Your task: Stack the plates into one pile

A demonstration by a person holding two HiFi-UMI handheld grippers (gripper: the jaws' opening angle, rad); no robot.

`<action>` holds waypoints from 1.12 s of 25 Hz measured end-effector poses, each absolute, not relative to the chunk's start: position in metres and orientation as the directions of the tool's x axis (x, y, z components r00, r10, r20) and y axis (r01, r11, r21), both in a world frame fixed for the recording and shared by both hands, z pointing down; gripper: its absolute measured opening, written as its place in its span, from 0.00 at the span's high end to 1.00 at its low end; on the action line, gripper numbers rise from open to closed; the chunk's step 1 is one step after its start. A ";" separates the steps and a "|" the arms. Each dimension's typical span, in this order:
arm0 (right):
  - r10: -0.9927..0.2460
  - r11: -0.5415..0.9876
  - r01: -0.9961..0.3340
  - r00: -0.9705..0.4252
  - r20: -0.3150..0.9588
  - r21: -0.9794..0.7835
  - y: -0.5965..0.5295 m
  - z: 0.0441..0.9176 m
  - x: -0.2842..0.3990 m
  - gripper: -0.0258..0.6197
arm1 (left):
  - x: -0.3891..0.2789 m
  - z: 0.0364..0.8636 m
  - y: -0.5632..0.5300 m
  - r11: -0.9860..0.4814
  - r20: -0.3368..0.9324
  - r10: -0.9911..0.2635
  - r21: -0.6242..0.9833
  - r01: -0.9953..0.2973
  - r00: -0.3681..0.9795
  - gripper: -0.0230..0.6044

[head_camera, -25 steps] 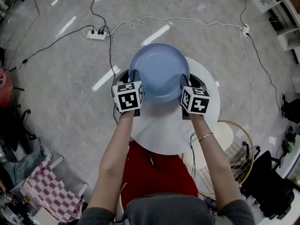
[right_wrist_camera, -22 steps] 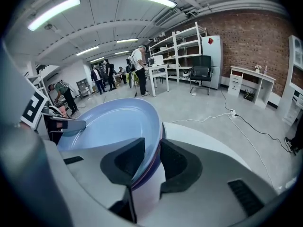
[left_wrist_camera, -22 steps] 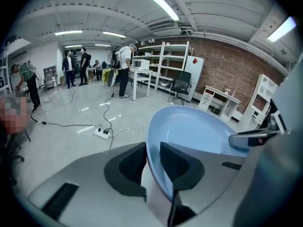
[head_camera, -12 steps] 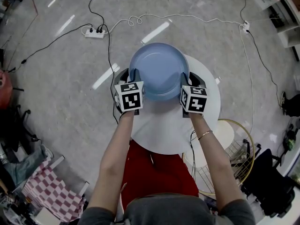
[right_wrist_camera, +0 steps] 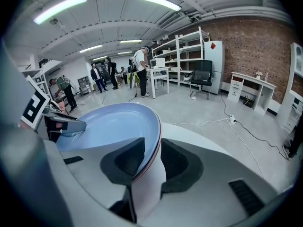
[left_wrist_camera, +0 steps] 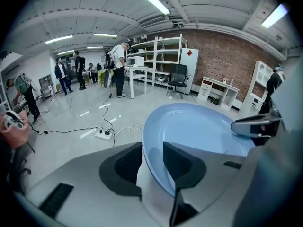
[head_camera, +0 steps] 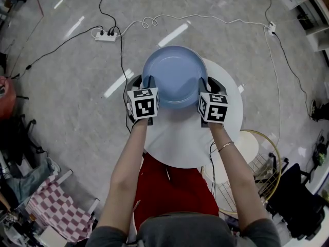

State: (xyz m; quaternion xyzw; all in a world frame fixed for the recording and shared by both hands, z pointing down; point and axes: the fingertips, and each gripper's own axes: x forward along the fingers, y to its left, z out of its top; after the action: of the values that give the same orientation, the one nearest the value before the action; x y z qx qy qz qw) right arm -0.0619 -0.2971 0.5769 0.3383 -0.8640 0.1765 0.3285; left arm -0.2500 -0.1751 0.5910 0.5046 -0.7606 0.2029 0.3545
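Observation:
A pale blue plate (head_camera: 175, 76) lies on the far part of a round white table (head_camera: 185, 143). In the right gripper view a reddish edge shows under the plate's (right_wrist_camera: 109, 126) rim. My left gripper (head_camera: 145, 82) straddles the plate's left rim. Its jaws have just been opening, and in the left gripper view the rim (left_wrist_camera: 199, 131) passes loosely between the left gripper's (left_wrist_camera: 152, 162) dark pads. My right gripper (head_camera: 207, 85) is at the right rim. In the right gripper view, the right gripper (right_wrist_camera: 152, 162) is shut on that edge.
A power strip (head_camera: 105, 35) and long cables lie on the floor beyond the table. A wire basket (head_camera: 259, 163) stands at the right and a checked cloth (head_camera: 51, 210) at the lower left. Several people (left_wrist_camera: 118, 70) and shelves stand far off.
The marker cube on my left gripper has rolled slightly. The plate and the right gripper stay where they were.

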 end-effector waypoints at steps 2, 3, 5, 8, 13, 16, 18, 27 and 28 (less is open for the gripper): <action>-0.474 0.711 -0.698 -0.562 0.677 -0.082 -0.297 0.574 -0.063 0.78 | -0.249 0.593 -0.173 0.406 0.748 -0.619 0.043 -0.913 -0.240 0.74; -0.477 0.712 -0.698 -0.567 0.671 -0.084 -0.297 0.573 -0.063 0.78 | -0.248 0.593 -0.172 0.407 0.747 -0.619 0.041 -0.913 -0.243 0.74; -0.487 0.708 -0.701 -0.577 0.656 -0.090 -0.298 0.569 -0.061 0.78 | -0.246 0.591 -0.171 0.409 0.745 -0.620 0.040 -0.912 -0.245 0.73; -0.507 0.694 -0.713 -0.583 0.635 -0.100 -0.301 0.563 -0.057 0.78 | -0.245 0.587 -0.171 0.416 0.740 -0.625 0.044 -0.908 -0.250 0.71; -0.519 0.684 -0.720 -0.591 0.617 -0.115 -0.297 0.553 -0.054 0.78 | -0.249 0.571 -0.165 0.409 0.719 -0.641 0.022 -0.912 -0.270 0.71; -0.523 0.678 -0.723 -0.602 0.603 -0.132 -0.293 0.543 -0.053 0.78 | -0.251 0.556 -0.160 0.393 0.704 -0.659 0.022 -0.919 -0.265 0.71; -0.523 0.678 -0.721 -0.611 0.595 -0.144 -0.289 0.536 -0.054 0.78 | -0.249 0.545 -0.158 0.377 0.689 -0.681 0.041 -0.925 -0.247 0.72; -0.523 0.697 -0.694 -0.663 0.536 -0.179 -0.267 0.499 -0.058 0.78 | -0.244 0.504 -0.152 0.323 0.613 -0.760 0.065 -0.944 -0.217 0.83; -0.519 0.701 -0.687 -0.675 0.525 -0.190 -0.264 0.494 -0.059 0.78 | -0.244 0.498 -0.152 0.320 0.601 -0.770 0.070 -0.945 -0.216 0.85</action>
State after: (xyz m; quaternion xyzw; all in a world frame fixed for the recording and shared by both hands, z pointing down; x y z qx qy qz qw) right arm -0.0588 -0.2641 0.4940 0.3370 -0.8952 0.1894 0.2217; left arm -0.2435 -0.1517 0.4984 0.5612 -0.7637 0.1578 0.2773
